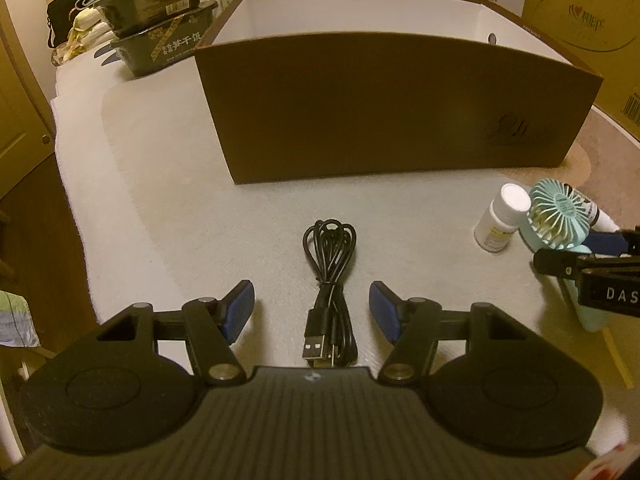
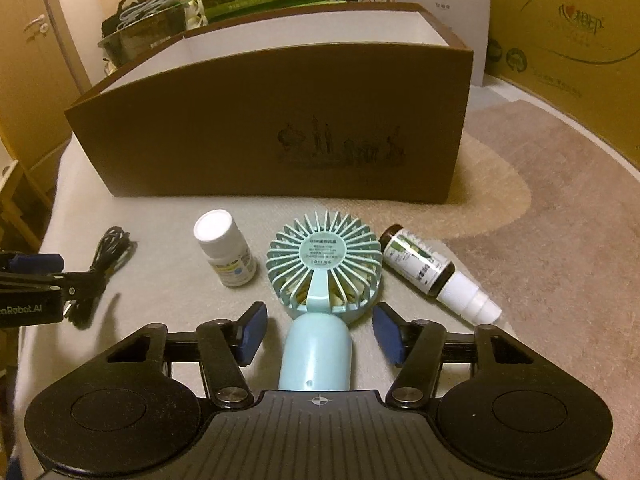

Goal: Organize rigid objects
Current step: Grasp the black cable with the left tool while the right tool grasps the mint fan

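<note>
The pale blue plastic handheld fan [image 2: 320, 276] lies flat on the grey-covered bench [image 2: 160, 216], its handle pointing back between the jaws of the right gripper [image 2: 318, 334] — the blue pads stand to either side of the handle with a gap on each side, so nothing is gripped yet. Just left of the fan stands a small white plastic pill bottle [image 2: 224, 248]; just right of it lies a dark glass spray bottle with a white nozzle [image 2: 432, 272], tipped on its side. Further left, the coiled black USB cable [image 1: 330, 288] lies between the jaws of the left gripper [image 1: 312, 312], which are also released and well clear of the cable. Behind all four stands the large brown cardboard box with a white inside [image 1: 380, 120]; what can be seen of its interior shows nothing in it. By the look of it the sorting has barely begun — all four items are still out on the bench.
</note>
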{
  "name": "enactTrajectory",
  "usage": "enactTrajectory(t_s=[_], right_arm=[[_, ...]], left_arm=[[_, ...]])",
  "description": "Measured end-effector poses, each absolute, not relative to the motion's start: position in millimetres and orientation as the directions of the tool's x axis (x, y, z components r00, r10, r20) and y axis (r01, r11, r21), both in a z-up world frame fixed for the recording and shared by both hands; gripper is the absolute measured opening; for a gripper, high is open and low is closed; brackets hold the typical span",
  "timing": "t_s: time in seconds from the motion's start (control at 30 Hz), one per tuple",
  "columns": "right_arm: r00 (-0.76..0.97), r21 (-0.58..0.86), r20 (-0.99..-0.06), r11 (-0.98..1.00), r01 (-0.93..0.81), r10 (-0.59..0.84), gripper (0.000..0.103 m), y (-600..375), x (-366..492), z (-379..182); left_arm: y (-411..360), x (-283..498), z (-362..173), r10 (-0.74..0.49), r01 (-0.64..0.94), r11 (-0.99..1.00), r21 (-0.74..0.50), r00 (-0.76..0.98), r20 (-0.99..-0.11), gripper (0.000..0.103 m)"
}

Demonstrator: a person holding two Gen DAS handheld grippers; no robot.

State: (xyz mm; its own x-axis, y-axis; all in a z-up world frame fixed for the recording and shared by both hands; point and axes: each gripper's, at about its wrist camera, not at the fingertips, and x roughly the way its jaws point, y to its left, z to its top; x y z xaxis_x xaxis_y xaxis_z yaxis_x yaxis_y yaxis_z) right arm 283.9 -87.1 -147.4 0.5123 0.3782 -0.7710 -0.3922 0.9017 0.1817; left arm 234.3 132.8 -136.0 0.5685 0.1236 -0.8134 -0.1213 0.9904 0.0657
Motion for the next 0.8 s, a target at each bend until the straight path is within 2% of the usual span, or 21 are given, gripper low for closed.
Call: enactTrajectory(t_s=[0.13, 0.33, 0.53, 0.7, 0.8], right_arm=[[0.528, 0.146, -0.768, 0.902, -0.406, 0.362, 0.053, -84, 285, -149], [0.532, 0.136, -0.762, 0.895, -0.425, 0.368, 0.053, -84, 284, -151], [0.535, 0.131, -0.760, 0.893, -0.430, 0.369, 0.052, -84, 283, -152], [0.535, 0.130, -0.759, 0.893, -0.432, 0.370, 0.052, -84, 284, -152], [0.535, 0.130, -0.760, 0.892, -0.432, 0.370, 0.052, -83, 283, -152]], left_arm=[[132, 238, -141, 0.121, -0.112, 0.991, 0.070, 0.564, -0.817, 0.061], [134, 247, -147, 0.109, -0.112, 0.992, 0.056, 0.557, -0.823, 0.055], [137, 253, -147, 0.098, -0.123, 0.992, 0.035, 0.558, -0.824, 0.041], [137, 254, -146, 0.080, -0.123, 0.992, 0.013, 0.560, -0.824, 0.018], [133, 255, -146, 0.088, -0.113, 0.993, 0.030, 0.562, -0.822, 0.015]])
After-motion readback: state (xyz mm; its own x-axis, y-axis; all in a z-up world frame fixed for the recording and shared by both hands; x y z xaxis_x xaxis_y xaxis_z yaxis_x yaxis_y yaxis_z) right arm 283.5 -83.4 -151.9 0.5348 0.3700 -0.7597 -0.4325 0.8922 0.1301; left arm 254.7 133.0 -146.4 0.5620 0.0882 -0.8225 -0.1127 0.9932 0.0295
